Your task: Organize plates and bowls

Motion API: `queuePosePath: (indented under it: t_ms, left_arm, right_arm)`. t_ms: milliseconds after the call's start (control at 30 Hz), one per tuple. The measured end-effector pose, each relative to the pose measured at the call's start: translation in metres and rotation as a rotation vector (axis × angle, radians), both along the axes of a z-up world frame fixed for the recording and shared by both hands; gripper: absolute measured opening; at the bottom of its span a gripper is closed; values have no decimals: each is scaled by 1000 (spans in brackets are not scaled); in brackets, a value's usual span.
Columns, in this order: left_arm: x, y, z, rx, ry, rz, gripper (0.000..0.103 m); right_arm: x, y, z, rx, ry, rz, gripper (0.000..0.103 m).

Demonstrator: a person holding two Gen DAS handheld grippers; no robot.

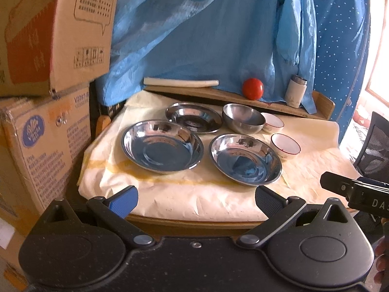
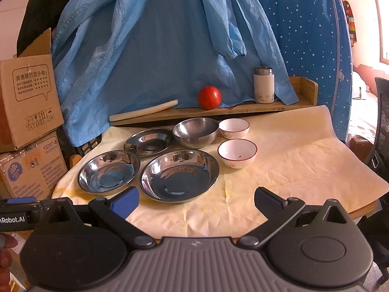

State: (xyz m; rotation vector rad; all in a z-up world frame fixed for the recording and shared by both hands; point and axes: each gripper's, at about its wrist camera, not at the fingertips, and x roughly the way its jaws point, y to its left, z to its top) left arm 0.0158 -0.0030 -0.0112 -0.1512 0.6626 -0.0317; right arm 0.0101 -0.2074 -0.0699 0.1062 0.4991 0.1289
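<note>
Three steel plates lie on the cream cloth: a front left plate (image 1: 162, 146) (image 2: 109, 171), a front right plate (image 1: 245, 158) (image 2: 179, 175) and a rear plate (image 1: 193, 117) (image 2: 148, 141). Behind them stands a steel bowl (image 1: 243, 118) (image 2: 195, 131). Two white bowls with red rims sit to the right, a near one (image 1: 285, 146) (image 2: 237, 153) and a far one (image 1: 272, 122) (image 2: 234, 127). My left gripper (image 1: 195, 200) is open, hanging before the table's front edge. My right gripper (image 2: 197, 202) is open too, short of the front right plate. Neither holds anything.
A red tomato (image 2: 209, 97), a white flask (image 2: 263, 85) and a pale roll (image 2: 143, 113) rest on a wooden shelf (image 2: 243, 108) at the back. Blue cloth hangs behind. Cardboard boxes (image 1: 46, 77) are stacked at the left; a mesh chair (image 1: 374, 150) stands at the right.
</note>
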Motion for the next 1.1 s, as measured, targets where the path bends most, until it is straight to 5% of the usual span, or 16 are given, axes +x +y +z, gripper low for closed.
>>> queuePosePath:
  t_ms: [367, 800, 1100]
  left_arm:
    - [32, 15, -12, -96, 66, 96, 102]
    - [115, 37, -31, -169, 198, 476, 102]
    - [144, 48, -43, -299, 288, 659, 102]
  right_arm:
    - [44, 3, -5, 5, 68, 77, 103]
    - [166, 12, -5, -97, 147, 311, 103]
    - [230, 33, 2, -164, 204, 524, 103]
